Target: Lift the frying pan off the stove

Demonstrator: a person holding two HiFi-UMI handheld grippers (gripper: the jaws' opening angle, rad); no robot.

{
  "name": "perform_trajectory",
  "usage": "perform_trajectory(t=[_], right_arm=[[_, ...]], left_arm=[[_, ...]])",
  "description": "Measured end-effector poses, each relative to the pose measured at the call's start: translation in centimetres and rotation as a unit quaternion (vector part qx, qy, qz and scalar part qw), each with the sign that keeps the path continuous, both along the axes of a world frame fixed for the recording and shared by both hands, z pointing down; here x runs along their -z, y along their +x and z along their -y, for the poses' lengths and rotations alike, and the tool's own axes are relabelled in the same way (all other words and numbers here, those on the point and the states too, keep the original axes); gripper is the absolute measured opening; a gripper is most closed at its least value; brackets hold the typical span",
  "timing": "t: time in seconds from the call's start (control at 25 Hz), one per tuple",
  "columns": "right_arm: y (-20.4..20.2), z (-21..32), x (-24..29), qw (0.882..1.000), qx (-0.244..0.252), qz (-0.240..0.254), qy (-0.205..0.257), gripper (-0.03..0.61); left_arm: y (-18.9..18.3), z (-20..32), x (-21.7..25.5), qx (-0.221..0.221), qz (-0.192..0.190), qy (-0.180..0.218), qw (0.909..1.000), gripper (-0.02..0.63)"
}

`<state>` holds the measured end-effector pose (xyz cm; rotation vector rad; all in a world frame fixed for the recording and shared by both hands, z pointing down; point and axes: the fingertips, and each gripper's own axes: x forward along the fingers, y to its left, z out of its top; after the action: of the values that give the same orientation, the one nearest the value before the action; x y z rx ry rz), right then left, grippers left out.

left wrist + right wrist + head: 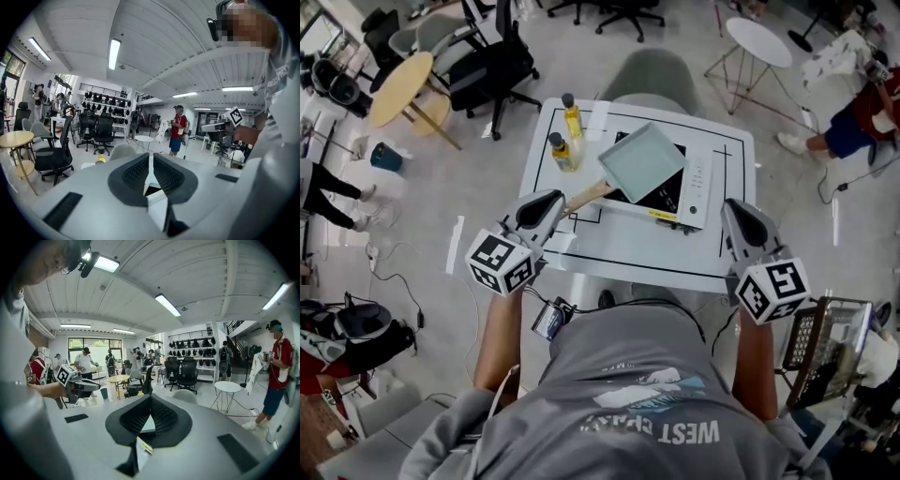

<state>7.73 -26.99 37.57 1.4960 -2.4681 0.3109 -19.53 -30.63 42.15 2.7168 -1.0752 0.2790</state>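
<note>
A square grey-green frying pan (642,157) rests on the white induction stove (698,183), its wooden handle (587,196) pointing toward the table's front left. My left gripper (556,199) hovers just short of the handle's end, jaws shut with nothing between them (150,161). At the stove's front right corner my right gripper (734,206) hangs over the table, and its jaws meet at the tips, empty (150,398). Between them the stove's edge (145,446) shows below. Each gripper view catches the other gripper: the right gripper (220,125) and the left gripper (82,386).
Two oil bottles (572,116) (560,150) stand at the table's back left, close to the pan. The white table (619,253) carries black tape lines. A grey chair (656,75) sits behind it and a wire basket (825,347) at its right. A person in red (178,133) stands beyond.
</note>
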Motion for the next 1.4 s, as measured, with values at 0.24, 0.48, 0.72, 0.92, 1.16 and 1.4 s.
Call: perform_trajectory(t=[0.24, 0.48, 0.72, 0.92, 1.16, 1.4], right_arm=[[1.1, 2.2, -2.6, 1.000, 0.003, 0.001, -0.027, 0.009], [1.6, 4.3, -2.6, 1.000, 0.016, -0.005, -0.024, 0.009], [2.5, 5.8, -3.7, 0.999, 0.016, 0.001, -0.032, 0.010], [2.6, 6.4, -5.8, 0.998, 0.018, 0.011, -0.055, 0.009], [2.9, 6.8, -7.6, 0.997, 0.016, 0.017, -0.074, 0.011], [3.1, 7.1, -9.0, 0.996, 0.016, 0.023, -0.087, 0.010]], left_arm=[[2.7, 1.7, -3.8, -0.031, 0.041, -0.038, 0.9980, 0.090], [5.2, 2.5, -7.7, -0.084, 0.164, -0.050, 0.9816, 0.243], [6.1, 4.1, -11.5, -0.122, 0.255, -0.061, 0.9571, 0.328], [6.4, 4.9, -14.4, -0.136, 0.286, -0.087, 0.9444, 0.328], [6.7, 4.8, -18.1, -0.155, 0.344, -0.122, 0.9178, 0.328], [6.4, 4.9, -20.7, -0.167, 0.382, -0.153, 0.8957, 0.328]])
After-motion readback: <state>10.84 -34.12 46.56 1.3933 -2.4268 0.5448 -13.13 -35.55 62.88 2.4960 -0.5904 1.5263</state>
